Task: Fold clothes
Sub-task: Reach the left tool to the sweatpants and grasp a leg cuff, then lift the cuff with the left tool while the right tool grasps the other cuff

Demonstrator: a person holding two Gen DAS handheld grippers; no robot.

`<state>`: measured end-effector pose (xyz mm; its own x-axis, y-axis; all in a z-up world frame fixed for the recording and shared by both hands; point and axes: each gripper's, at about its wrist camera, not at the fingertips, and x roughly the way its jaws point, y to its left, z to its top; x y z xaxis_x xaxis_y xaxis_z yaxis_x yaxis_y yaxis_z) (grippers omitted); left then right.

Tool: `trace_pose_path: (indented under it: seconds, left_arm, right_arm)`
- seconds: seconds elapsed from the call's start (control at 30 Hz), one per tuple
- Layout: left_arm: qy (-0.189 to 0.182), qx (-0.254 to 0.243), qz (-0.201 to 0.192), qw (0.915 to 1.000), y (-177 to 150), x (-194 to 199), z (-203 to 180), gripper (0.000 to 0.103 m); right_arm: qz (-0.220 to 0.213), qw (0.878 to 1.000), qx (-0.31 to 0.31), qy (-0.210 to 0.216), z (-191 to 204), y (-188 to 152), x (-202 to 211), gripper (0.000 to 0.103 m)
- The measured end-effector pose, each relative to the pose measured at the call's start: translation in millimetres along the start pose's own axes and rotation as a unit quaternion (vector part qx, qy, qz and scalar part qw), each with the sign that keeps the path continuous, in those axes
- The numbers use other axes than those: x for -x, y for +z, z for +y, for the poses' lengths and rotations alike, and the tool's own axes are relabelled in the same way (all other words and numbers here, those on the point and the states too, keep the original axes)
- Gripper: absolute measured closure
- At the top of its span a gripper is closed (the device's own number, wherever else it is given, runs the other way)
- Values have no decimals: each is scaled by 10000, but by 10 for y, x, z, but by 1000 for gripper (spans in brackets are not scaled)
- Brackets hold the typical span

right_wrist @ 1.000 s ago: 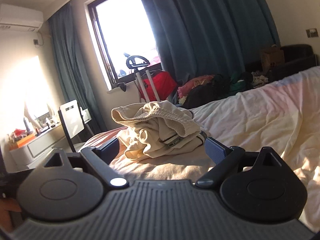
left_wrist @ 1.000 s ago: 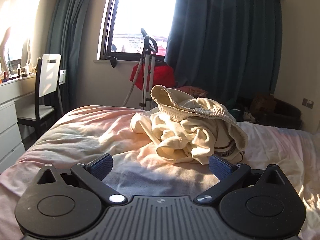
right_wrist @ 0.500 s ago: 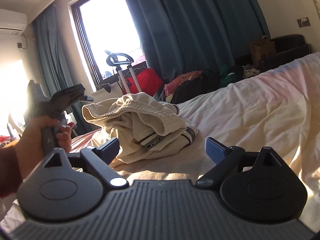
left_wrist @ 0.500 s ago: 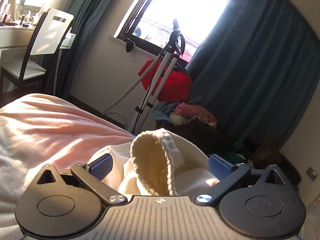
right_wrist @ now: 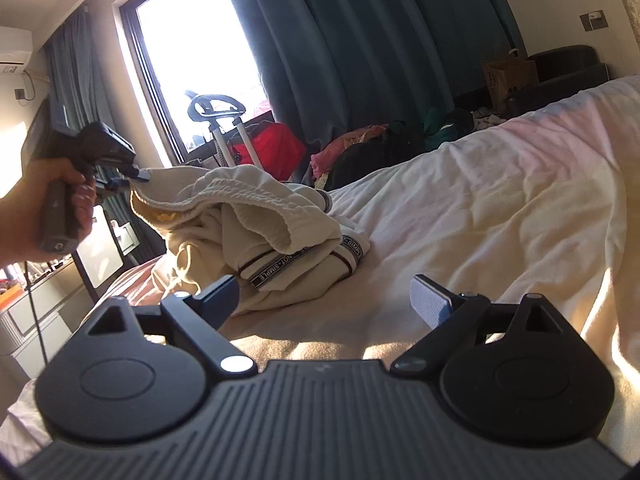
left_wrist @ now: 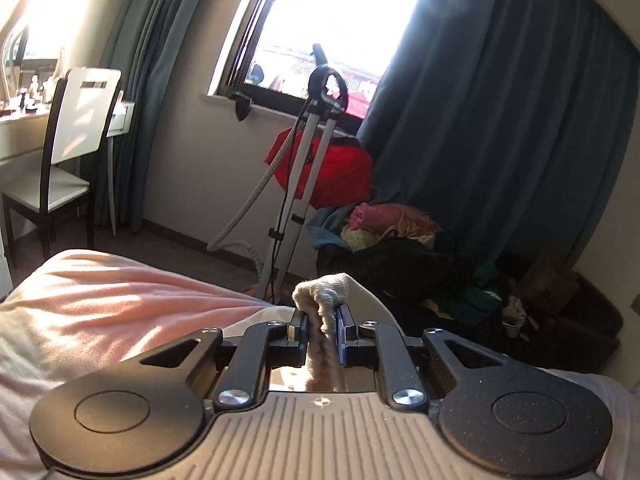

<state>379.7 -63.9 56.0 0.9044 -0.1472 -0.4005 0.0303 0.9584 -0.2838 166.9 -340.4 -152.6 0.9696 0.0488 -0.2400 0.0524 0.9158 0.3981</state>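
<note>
- Two handheld grippers are in view over a bed covered with a pale pink-and-cream blanket (right_wrist: 500,200).
- The left gripper (left_wrist: 322,322) has its jaws drawn narrow, pinching a ribbed edge of the cream knitted garment (left_wrist: 324,294); a bunched tuft of fabric pokes up between the blue pads at 12 o'clock of the gripper body.
- From the right wrist view, the same left gripper (right_wrist: 138,178) sits at about 10 o'clock, held by a person's hand (right_wrist: 60,204), and the pinched waistband edge is lifted off the bed while the rest of the garment (right_wrist: 256,240) lies crumpled on the blanket.
- A black-and-white printed band reading "SIMPLE" (right_wrist: 280,268) runs across the lower folds of the garment.
- The right gripper (right_wrist: 326,300) has its jaws spread wide, holding nothing; its left blue pad (right_wrist: 222,298) lies just beside the garment's near edge, though whether it touches cannot be told, and the right pad is apart over bare blanket.
- Beyond the bed at 12 o'clock in the left wrist view stand a silver-poled garment steamer (left_wrist: 304,168), a red fabric item (left_wrist: 340,172) behind it, and a bright window (left_wrist: 328,20) with dark teal curtains (left_wrist: 500,120).
- A white-backed dark-framed chair (left_wrist: 60,148) stands at 9 o'clock.
- A heap of mixed coloured clothes (left_wrist: 384,228) lies on the floor at about 1 o'clock.
</note>
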Motion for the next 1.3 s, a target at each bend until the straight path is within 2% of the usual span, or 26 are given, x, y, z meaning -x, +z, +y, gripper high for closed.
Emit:
trace_pose_path:
  seconds: [0.17, 0.3, 0.4, 0.47, 0.57, 0.73, 0.83, 0.97, 1.17, 1.3]
  left_arm:
    - [-432, -635, -268, 9967, -36, 978, -397, 90]
    - [-703, -1026, -525, 9908, -283, 1802, -612, 90]
    - [-853, -909, -505, 9909, -462, 2211, -630, 90]
    - [-823, -878, -443, 9917, -580, 2392, -611, 90]
    - [-763, -914, -410, 9920, -701, 2581, -526, 90]
    - [-769, -713, -433, 9935, -820, 2809, -251, 90]
    - [-735, -517, -424, 9951, -938, 2900, -46, 90]
    - [-675, -589, -509, 9947, -1083, 2953, 165, 90]
    - [-753, -744, -851, 9907, -1387, 3032, 317, 90]
    - [-708, -478, -1029, 9910, -1531, 2951, 462, 89]
  right_arm:
    - [-174, 9996, 142, 140, 122, 61, 173, 9]
    - [-227, 9994, 113, 248, 193, 105, 327, 9]
    - [-163, 9992, 40, 371, 263, 99, 428, 9]
    - [-111, 9986, 169, 490, 362, 80, 499, 9]
    - [-58, 9967, 370, 721, 530, 50, 634, 9]
    - [176, 9908, 228, 1325, 701, -28, 895, 9]
    - [272, 9901, 331, 1337, 798, -90, 949, 9]
    - [120, 9903, 374, 1335, 855, -102, 917, 9]
    - [91, 9872, 91, 1592, 860, -97, 751, 9]
    - [162, 9838, 155, 1779, 910, -122, 638, 9]
